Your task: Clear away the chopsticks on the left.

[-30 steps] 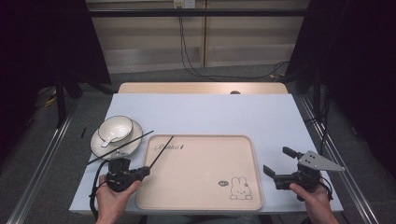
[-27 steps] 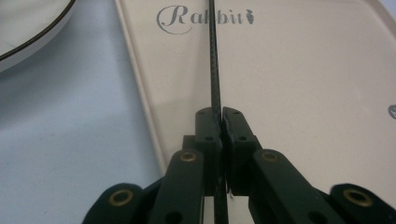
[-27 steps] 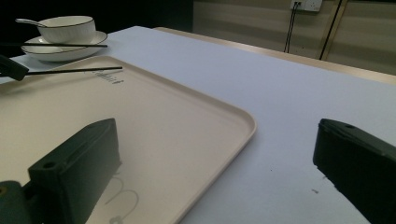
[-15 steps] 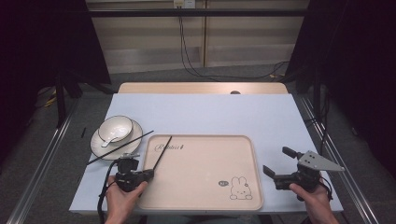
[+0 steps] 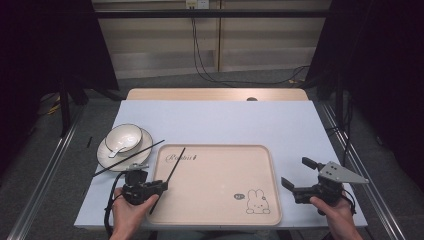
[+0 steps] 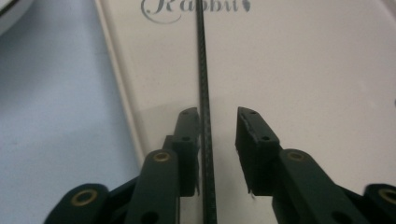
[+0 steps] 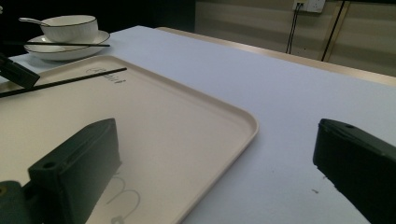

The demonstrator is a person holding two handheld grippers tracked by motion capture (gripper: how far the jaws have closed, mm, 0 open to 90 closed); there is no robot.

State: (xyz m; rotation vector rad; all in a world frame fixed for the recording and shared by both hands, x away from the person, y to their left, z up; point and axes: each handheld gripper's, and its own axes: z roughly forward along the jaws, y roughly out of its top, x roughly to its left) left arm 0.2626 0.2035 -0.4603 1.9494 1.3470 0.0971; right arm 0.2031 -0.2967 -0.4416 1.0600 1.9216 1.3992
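The left gripper [image 5: 162,186] is sitting at the near-left edge of the tray [image 5: 260,150], held in the person's left hand [image 5: 131,212]. Its jaws have just been opening, and they are now standing slightly apart with a black chopstick [image 6: 203,98] running between them. In the left gripper view the chopstick is lying close along the inner face of one jaw, with a clear gap to the other, so the pads are not pressing on it. The chopstick is resting on the tray, its far tip pointing toward the printed word near the tray's far-left corner.

A second chopstick [image 5: 129,158] is lying off the tray to the left, its far end leaning across the rim of a plate [image 5: 106,152]. A white bowl [image 5: 123,138] is standing on that plate, and a spoon [image 5: 116,150] is resting in the bowl.

The right gripper [image 5: 296,175] is hovering just off the tray's right edge, above the white table [image 5: 220,120], held in the right hand [image 5: 334,212]. Its jaws are spread wide with nothing between them, and in the right gripper view they are framing the tray's near corner.
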